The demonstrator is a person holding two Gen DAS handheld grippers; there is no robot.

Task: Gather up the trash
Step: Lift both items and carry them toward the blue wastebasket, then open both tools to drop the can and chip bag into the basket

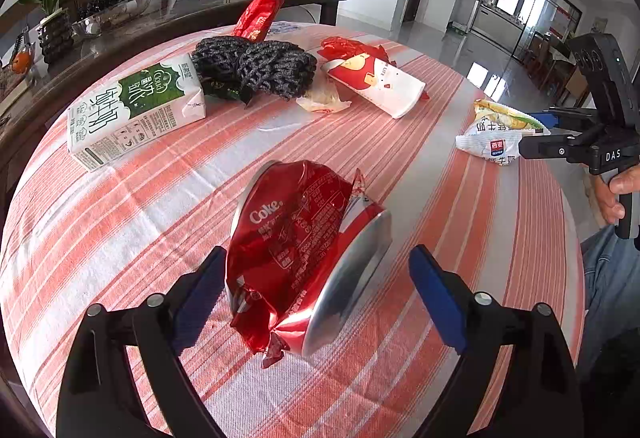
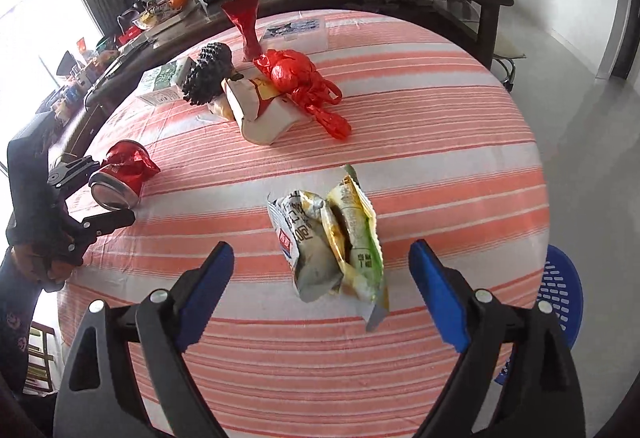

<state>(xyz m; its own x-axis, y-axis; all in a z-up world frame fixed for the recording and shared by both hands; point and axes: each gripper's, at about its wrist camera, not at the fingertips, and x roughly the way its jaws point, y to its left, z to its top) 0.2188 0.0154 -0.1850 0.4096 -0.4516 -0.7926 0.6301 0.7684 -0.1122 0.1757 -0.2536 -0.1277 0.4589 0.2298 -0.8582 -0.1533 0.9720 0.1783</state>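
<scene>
Red-and-white striped cloth [image 1: 460, 238] carries one crushed Coke can [image 1: 304, 254], lying on its side, dented, silver base exposed. The can is bracketed by the wide-open left gripper [image 1: 320, 294], apparently untouched. Beyond the can lie one milk carton [image 1: 132, 109] and one paper cup [image 1: 380, 85]. Right of the can, two crumpled wrappers [image 2: 332, 242] lie between the spread fingers of the right gripper [image 2: 322, 290].

A crushed red cola can [image 1: 304, 258] lies on its side on the striped surface [image 1: 120, 222]. Crumpled snack wrappers [image 2: 332, 242] sit well apart; a milk carton [image 1: 136, 109], black netting [image 1: 256, 67], paper cup [image 1: 376, 85] and red bag [image 2: 304, 81] cluster farther back.
</scene>
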